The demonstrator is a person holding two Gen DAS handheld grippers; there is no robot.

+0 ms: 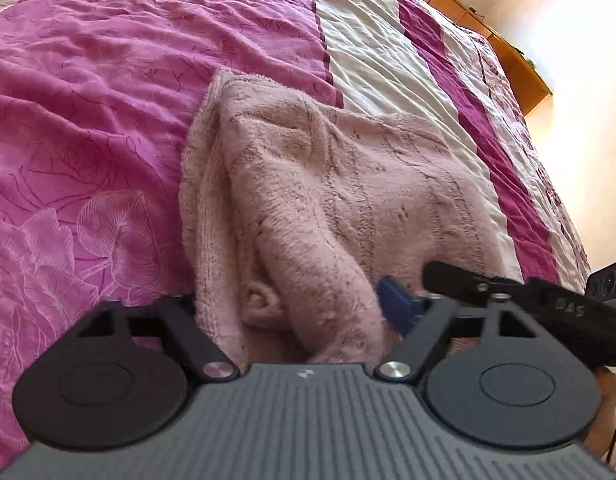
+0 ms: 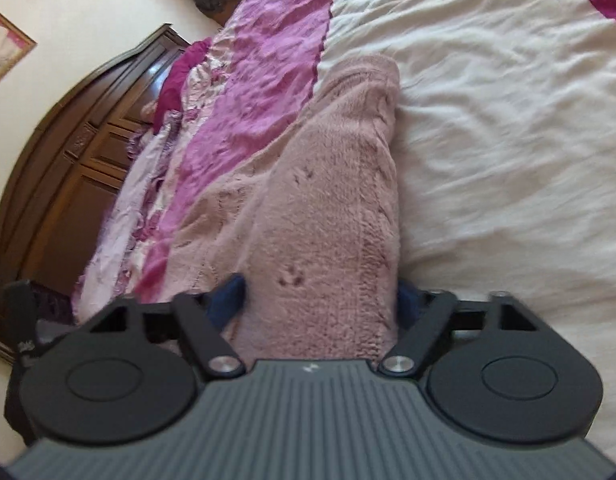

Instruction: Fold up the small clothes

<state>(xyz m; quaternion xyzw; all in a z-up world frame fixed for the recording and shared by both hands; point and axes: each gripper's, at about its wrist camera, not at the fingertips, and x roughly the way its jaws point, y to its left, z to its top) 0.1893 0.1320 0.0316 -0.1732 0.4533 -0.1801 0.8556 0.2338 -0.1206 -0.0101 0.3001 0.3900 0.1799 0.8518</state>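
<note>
- Where the pink knitted garment [image 1: 308,208] lies bunched on the bed [image 1: 107,100], it fills the centre of both wrist views, straddling the magenta and cream stripes of the bedspread [image 2: 488,120].
- Left gripper [image 1: 308,312]: fabric sits between its blue pads [image 1: 396,300]; only one pad is visible, so whether it clamps cannot be told.
- Right gripper [image 2: 320,300]: both blue pads [image 2: 227,296] press a thick fold of the garment.
- Wooden headboard [image 2: 67,160] at left of the right view.
</note>
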